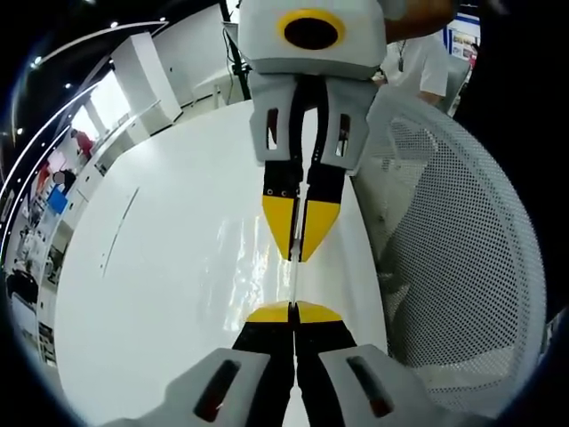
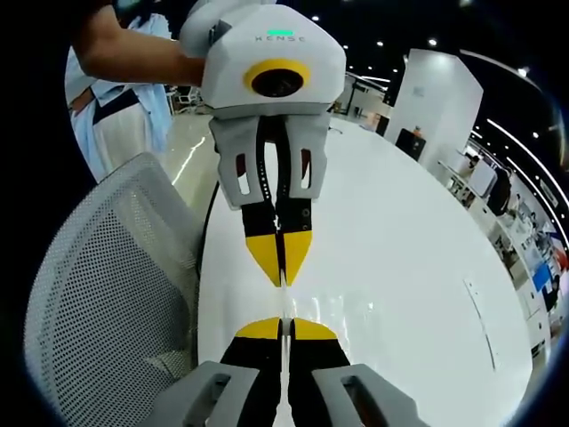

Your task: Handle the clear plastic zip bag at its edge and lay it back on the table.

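Zip bag (image 1: 294, 283) — stretched between both closed grippers — above the table (image 1: 178, 267).

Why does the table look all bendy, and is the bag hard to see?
Left gripper view: the fisheye lens curves the white table; the clear bag shows mostly as shiny streaks between the two claws. Right gripper view: the table's edge bows too, ceiling lights glint on it, and the bag is just a thin sliver.

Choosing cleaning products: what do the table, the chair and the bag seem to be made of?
Table: glossy white, probably laminate; it mirrors ceiling lights. Chair: pale perforated mesh, likely plastic or fabric. Bag: thin clear plastic film, seen by glints and wrinkles.
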A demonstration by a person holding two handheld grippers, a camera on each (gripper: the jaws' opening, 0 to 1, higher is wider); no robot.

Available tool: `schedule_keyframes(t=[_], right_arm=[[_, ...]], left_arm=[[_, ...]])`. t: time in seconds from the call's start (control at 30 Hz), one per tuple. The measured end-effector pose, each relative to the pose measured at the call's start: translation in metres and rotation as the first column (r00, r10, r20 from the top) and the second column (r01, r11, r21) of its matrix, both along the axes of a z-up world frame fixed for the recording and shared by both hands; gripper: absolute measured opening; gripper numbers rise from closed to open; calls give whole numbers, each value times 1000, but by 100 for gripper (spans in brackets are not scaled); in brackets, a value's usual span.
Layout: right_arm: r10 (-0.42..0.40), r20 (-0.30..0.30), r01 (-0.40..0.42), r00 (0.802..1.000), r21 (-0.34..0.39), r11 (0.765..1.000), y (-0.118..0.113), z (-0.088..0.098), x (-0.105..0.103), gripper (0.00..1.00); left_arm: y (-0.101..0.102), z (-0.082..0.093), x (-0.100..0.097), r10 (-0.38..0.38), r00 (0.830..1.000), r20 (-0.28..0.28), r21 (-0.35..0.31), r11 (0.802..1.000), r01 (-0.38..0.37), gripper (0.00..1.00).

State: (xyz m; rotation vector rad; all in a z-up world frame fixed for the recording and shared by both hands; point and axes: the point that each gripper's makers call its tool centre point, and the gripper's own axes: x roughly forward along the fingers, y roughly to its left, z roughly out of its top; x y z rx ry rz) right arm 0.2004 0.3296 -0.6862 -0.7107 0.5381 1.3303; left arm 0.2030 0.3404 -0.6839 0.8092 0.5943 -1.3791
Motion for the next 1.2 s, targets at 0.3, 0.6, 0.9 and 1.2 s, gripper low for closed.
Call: schedule_keyframes(t=[0.3,0.6,0.9,1.2], right_arm=[[1,-2,-1,1000,4,1000,0,1,-1,0],[0,-4,0,1000,7,1000,-2,1,-1,0],[-4,-6,4,1000,11,1000,-3,0,-1,0],[-5,-8,5,1000,11,1000,-5,0,-2,0]], left_arm=[[0,0,-1,6,1000,-4,0,1000,-6,0],[4,0,0,10,1000,-6,2,1000,-10,0],[5,0,0,11,1000,-5,2,1000,-11,0],[7,0,-1,15,1000,-12,4,1000,-15,0]])
